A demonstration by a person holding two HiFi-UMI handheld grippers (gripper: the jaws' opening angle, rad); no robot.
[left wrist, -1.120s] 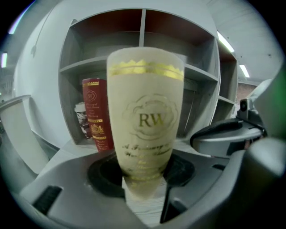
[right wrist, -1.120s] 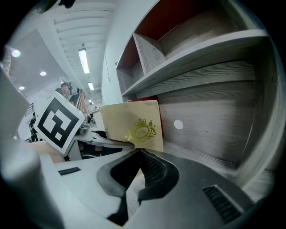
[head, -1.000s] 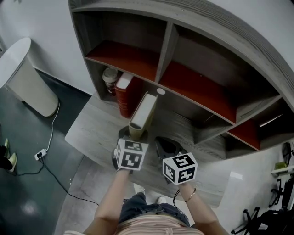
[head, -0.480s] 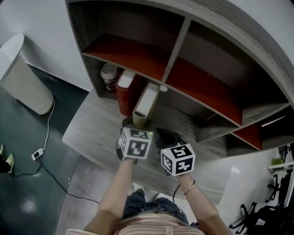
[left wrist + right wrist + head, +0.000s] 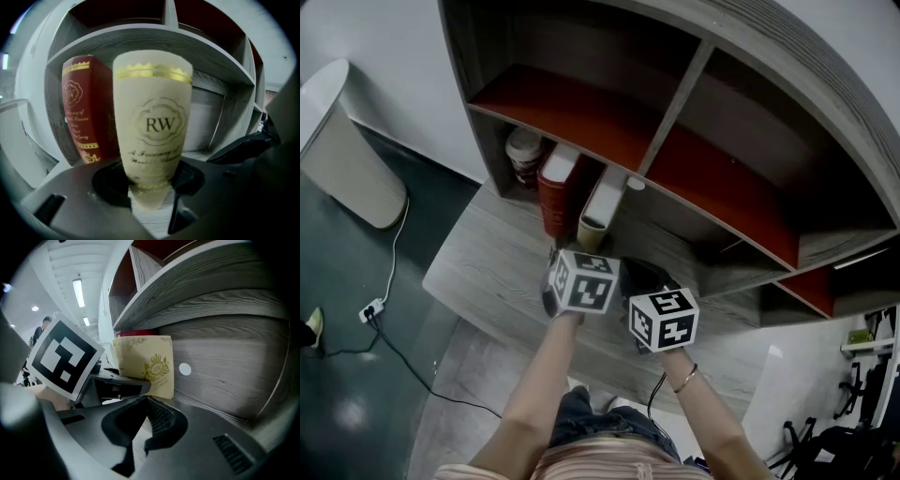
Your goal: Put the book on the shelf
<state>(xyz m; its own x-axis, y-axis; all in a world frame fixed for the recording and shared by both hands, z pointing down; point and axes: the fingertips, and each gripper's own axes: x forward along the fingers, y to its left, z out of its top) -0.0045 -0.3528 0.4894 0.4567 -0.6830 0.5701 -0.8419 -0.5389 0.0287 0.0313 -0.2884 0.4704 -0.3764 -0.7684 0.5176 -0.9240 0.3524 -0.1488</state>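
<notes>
A cream book [image 5: 153, 123] with a gold "RW" spine stands upright between the jaws of my left gripper [image 5: 151, 190], which is shut on its lower spine. In the head view the cream book [image 5: 604, 200] is partly inside the lowest shelf bay, just right of an upright red book [image 5: 554, 190]. The red book [image 5: 83, 110] stands close at the cream book's left. My right gripper [image 5: 147, 401] hovers low just right of the left one, its jaws together with nothing in them. The cream book's cover [image 5: 149, 364] lies ahead of it.
The grey wooden shelf unit [image 5: 675, 108] has red-floored upper bays with nothing in them. A jar [image 5: 523, 152] stands at the far left of the lowest bay. A grey ledge [image 5: 487, 267] juts out in front. A white bin [image 5: 342, 145] and a floor cable [image 5: 389, 291] lie to the left.
The left gripper has pushed the cream book forward, deeper into the lowest bay beside the red book. The right gripper has followed alongside.
</notes>
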